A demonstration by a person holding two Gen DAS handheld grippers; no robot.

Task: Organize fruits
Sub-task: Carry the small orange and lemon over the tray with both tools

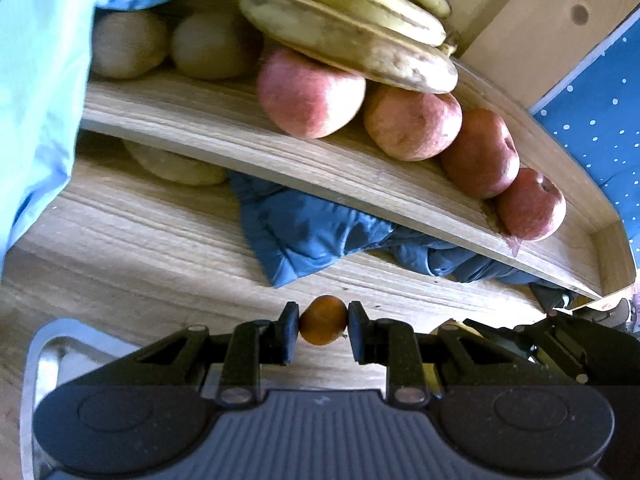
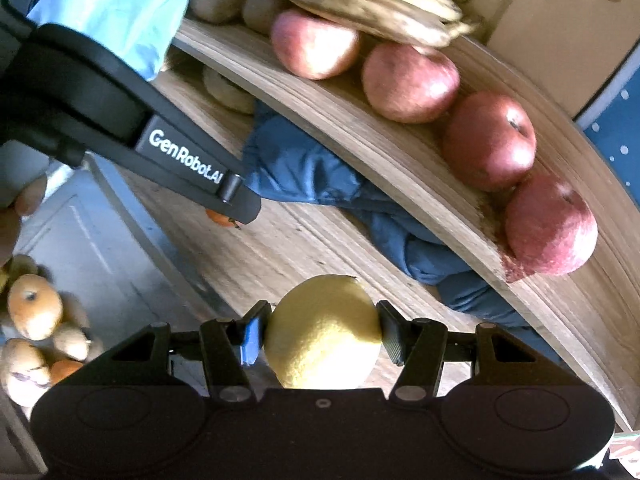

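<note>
— What is each gripper carrying?

— The left gripper (image 1: 323,326) is clamped on a small orange fruit (image 1: 323,326), low in the frame's centre, above the wooden lower shelf (image 1: 140,248). The right gripper (image 2: 323,334) is closed on a lemon (image 2: 323,334), bottom centre of its own view.

— And the remaining fruit?

— Four red apples (image 1: 310,94) sit in a row on the upper shelf (image 1: 240,136), running toward the right edge — bananas (image 1: 348,36) lie on top at upper centre, brownish round fruits (image 1: 128,44) at upper left. A blue cloth (image 1: 304,236) lies crumpled underneath. More fruit (image 2: 34,306) is piled at lower left in the right view.
</note>
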